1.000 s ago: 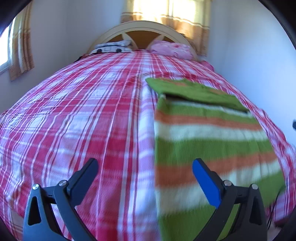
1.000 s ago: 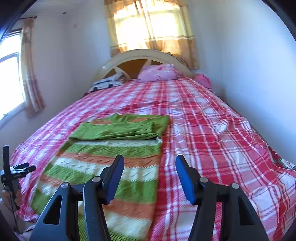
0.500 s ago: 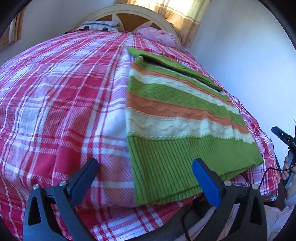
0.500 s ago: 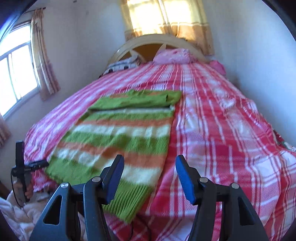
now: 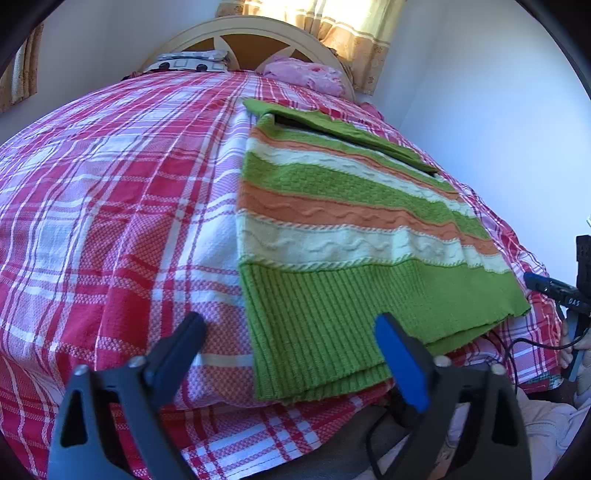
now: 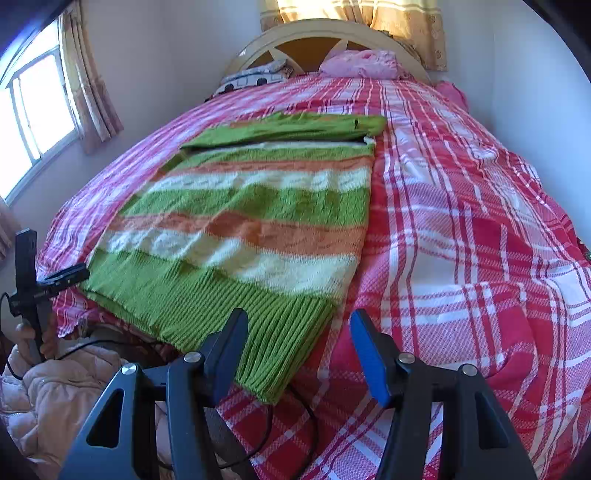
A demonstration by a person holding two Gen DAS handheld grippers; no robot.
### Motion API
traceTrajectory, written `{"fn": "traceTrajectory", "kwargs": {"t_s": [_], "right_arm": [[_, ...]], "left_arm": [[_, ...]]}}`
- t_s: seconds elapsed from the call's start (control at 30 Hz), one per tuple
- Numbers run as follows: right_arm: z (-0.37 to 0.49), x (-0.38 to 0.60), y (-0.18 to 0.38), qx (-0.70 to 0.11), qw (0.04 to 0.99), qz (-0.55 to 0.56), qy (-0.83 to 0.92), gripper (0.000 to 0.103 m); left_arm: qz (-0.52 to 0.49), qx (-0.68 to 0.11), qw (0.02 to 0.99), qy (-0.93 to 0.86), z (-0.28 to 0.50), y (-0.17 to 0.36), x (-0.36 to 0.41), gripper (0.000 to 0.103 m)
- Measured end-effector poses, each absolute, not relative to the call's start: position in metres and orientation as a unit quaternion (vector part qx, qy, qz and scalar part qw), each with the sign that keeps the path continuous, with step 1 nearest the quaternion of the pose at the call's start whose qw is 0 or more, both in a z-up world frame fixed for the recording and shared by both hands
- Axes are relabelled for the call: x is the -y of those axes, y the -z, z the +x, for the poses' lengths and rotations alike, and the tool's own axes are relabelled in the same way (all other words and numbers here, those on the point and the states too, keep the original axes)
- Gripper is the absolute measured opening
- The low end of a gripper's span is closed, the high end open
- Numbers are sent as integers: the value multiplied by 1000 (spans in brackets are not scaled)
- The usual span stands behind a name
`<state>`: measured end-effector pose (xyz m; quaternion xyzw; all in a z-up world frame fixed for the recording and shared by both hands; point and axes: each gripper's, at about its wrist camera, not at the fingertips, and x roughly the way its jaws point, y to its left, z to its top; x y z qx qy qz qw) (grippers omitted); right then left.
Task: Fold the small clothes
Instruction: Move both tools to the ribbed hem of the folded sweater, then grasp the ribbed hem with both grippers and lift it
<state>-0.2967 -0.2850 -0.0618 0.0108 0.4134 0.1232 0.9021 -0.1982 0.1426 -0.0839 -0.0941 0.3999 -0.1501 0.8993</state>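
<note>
A knitted sweater (image 5: 343, 236) striped green, orange and white lies flat on the bed, sleeves folded across its far end, ribbed green hem hanging over the near edge. It also shows in the right wrist view (image 6: 251, 221). My left gripper (image 5: 290, 343) is open and empty, low over the hem's left corner. My right gripper (image 6: 297, 345) is open and empty, just off the hem's right corner. Each gripper also shows in the other's view, the right one (image 5: 554, 290) at the right edge and the left one (image 6: 62, 277) at the left.
The bed has a red, pink and white plaid cover (image 6: 461, 221). Pillows (image 6: 360, 62) and a cream headboard (image 5: 251, 33) stand at the far end. A white wall (image 5: 480, 110) runs along one side, a window (image 6: 29, 122) along the other. Cables (image 6: 295, 424) hang below the bed's near edge.
Both grippers have drawn back and dropped toward the near edge of the bed; the sweater's hem now sits just ahead of the fingers. The sweater has not moved.
</note>
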Motion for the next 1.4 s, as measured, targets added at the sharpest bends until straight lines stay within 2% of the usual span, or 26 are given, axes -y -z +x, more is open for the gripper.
{"fn": "traceTrajectory", "kwargs": {"t_s": [0.37, 0.47, 0.53, 0.57, 0.63, 0.73, 0.9, 0.93, 0.97, 1.0, 1.03, 1.1, 1.27, 1.4], "right_arm": [[-298, 281, 78, -436, 889, 28, -140, 59], [-300, 272, 79, -433, 891, 8, -139, 59], [-300, 271, 79, -435, 888, 13, -147, 57], [-300, 271, 79, -436, 887, 16, -150, 56], [-301, 267, 79, -438, 886, 12, -153, 55], [-302, 263, 80, -440, 884, 7, -162, 44], [-302, 261, 81, -439, 884, 4, -158, 44], [-302, 260, 81, -438, 885, 1, -158, 43], [-303, 258, 81, -437, 885, -4, -159, 34], [-303, 256, 81, -436, 886, -13, -158, 27], [-303, 253, 82, -437, 886, -29, -151, 20], [-303, 254, 82, -440, 885, -34, -148, 16], [-298, 271, 80, -449, 878, 32, -162, 8], [-297, 285, 64, -431, 874, 109, -195, 8]], "left_arm": [[-91, -398, 897, 171, -200, 84, -132, 89], [-93, -398, 897, 170, -200, 84, -134, 78], [-100, -401, 893, 177, -201, 83, -135, 67], [-104, -402, 891, 183, -201, 83, -135, 65], [-100, -402, 892, 182, -202, 83, -133, 64], [-101, -403, 892, 178, -202, 83, -132, 63], [-111, -405, 891, 172, -201, 84, -134, 63], [-107, -403, 893, 171, -202, 84, -133, 58], [-107, -403, 892, 173, -203, 84, -131, 51], [-104, -405, 892, 171, -202, 85, -130, 37], [-100, -406, 893, 167, -202, 86, -130, 30], [-92, -402, 897, 160, -203, 86, -131, 24], [-130, -405, 891, 161, -201, 82, -142, 10], [-177, -401, 880, 182, -193, 65, -153, 8]]}}
